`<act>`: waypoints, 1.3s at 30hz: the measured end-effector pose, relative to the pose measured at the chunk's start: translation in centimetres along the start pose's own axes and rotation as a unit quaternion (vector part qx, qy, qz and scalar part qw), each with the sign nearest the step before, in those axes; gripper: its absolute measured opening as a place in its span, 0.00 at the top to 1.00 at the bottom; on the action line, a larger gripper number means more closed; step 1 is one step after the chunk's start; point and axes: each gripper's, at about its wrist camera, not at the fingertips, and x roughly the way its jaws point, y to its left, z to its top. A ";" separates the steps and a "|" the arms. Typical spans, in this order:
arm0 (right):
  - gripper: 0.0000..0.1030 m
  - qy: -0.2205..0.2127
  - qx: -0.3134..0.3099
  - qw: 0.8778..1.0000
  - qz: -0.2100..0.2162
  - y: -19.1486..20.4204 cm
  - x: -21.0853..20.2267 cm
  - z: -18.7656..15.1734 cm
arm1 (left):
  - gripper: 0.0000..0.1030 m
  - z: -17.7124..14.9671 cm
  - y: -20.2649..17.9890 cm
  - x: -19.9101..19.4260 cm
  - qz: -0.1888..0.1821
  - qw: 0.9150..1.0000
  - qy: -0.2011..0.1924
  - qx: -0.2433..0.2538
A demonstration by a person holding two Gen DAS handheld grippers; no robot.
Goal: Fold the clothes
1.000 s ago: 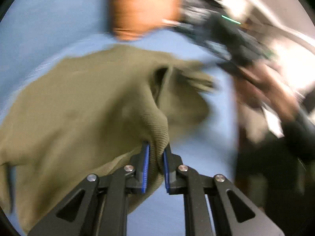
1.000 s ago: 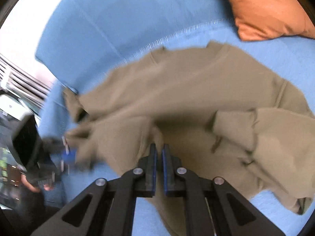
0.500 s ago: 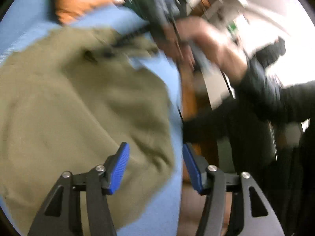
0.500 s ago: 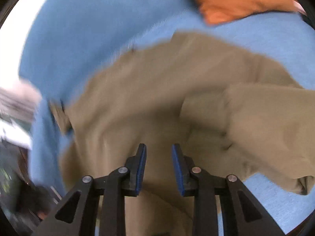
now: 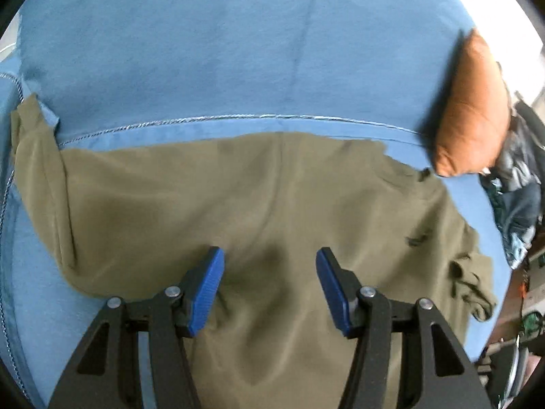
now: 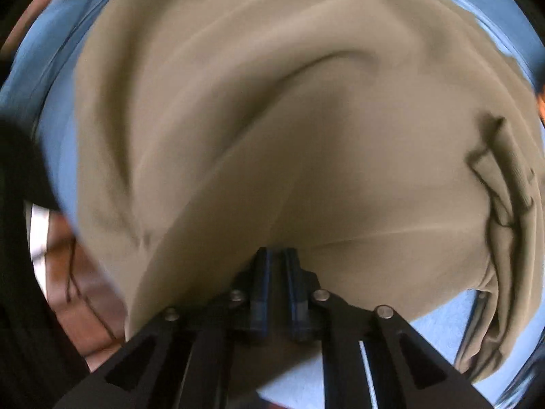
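**Olive knit on blue sofa: fold in progress**

Olive sweatshirt (image 5: 282, 197) lies spread on the blue sofa seat (image 5: 477, 201), top edge along the back seam, one end draped over the seat's left edge. Long axis runs left-right, parallel to the seat's back edge; ribbed cuff (image 5: 471, 289) points to the right edge, near the orange cushion (image 5: 470, 109).

Left gripper (image 5: 269, 289): jaws wide apart, holding nothing, above mid-garment. Right gripper (image 6: 276, 272): jaws closed, pinching a fabric ridge.

Judged step: carrying a fold over. Keep the pinch firm, lift low, lay edge square w/ the back seam; use the left gripper to pin the fabric beneath.

Garment (image 5: 272, 197) on sofa (image 5: 204, 51), cushion (image 5: 473, 109) right
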 end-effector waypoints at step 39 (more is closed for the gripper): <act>0.52 -0.247 0.460 0.853 -0.011 -16.7 -8.8 -0.5 | 0.61 5.8 0.4 0.1 0.087 0.996 -0.003 0.007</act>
